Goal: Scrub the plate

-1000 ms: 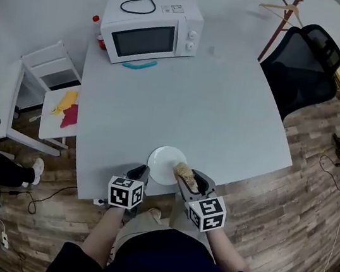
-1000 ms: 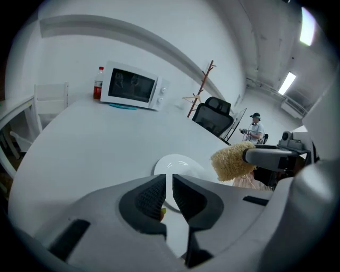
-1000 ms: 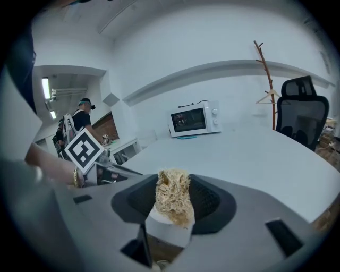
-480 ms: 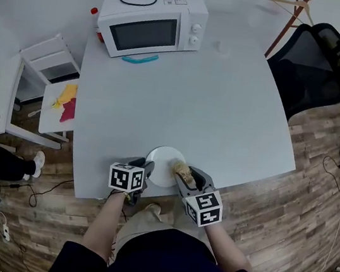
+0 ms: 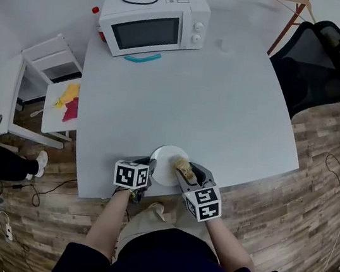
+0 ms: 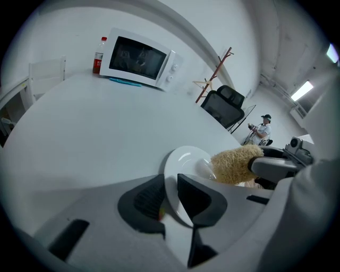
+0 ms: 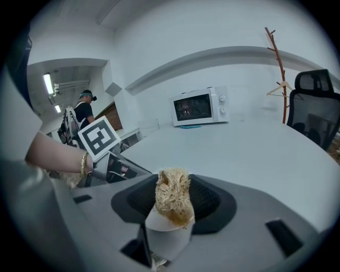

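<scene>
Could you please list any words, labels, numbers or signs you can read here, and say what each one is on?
No text here can be read.
Sticker on top of the microwave: print too small to read.
Red bottle label: blurred, unreadable.
Square markers on the cubes: black-and-white patterns, not words.

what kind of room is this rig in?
Probably an office or lab room, not a kitchen: a white table with a microwave at its far end, an office chair beside it, and a coat stand behind.
</scene>
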### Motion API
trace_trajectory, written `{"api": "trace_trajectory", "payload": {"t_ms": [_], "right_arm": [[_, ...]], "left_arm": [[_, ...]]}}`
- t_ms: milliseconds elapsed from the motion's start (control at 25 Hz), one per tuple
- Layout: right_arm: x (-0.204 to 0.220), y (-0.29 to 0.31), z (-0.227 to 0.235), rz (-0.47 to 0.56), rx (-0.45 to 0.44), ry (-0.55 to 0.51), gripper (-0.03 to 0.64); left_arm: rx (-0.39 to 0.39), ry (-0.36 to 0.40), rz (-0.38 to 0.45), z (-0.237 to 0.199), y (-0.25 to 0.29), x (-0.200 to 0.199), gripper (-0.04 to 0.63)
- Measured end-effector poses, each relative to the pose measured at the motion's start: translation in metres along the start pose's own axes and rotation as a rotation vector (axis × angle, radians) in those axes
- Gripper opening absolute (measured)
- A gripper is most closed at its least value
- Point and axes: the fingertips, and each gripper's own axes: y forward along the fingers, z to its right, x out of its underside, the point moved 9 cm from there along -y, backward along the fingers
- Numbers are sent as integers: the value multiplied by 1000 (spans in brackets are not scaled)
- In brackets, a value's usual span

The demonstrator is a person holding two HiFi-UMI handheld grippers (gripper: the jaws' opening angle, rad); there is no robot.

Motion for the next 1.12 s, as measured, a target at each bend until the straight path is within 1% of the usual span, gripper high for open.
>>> {"api": "trace_trajectory", "payload": {"t_ms": [240, 400, 560, 680, 800, 920, 1040, 1120], "right_arm": [[-25, 33, -3, -26, 2, -82, 181], [-36, 52, -19, -26, -42, -122, 181], [-31, 56, -39, -31, -68, -159, 180], [-23, 48, -43, -29, -75, -147, 179], [-15, 37, -44, -26, -93, -90, 179], [-6, 25, -46, -44, -135, -53, 179], [3, 12, -48, -76, -164, -81, 179], [6, 5, -45, -96, -165, -103, 180]], "left_arm": [[12, -5, 2, -1, 0, -1, 84], [8, -9, 3, -1, -1, 0, 83], [3, -13, 11, -2, -3, 0, 83], [0, -9, 15, -3, -2, -1, 81], [3, -7, 18, -4, -1, 1, 81], [-7, -2, 20, -4, -2, 0, 81], [1, -1, 20, -3, -1, 1, 81], [4, -4, 19, -3, -1, 1, 81]]}}
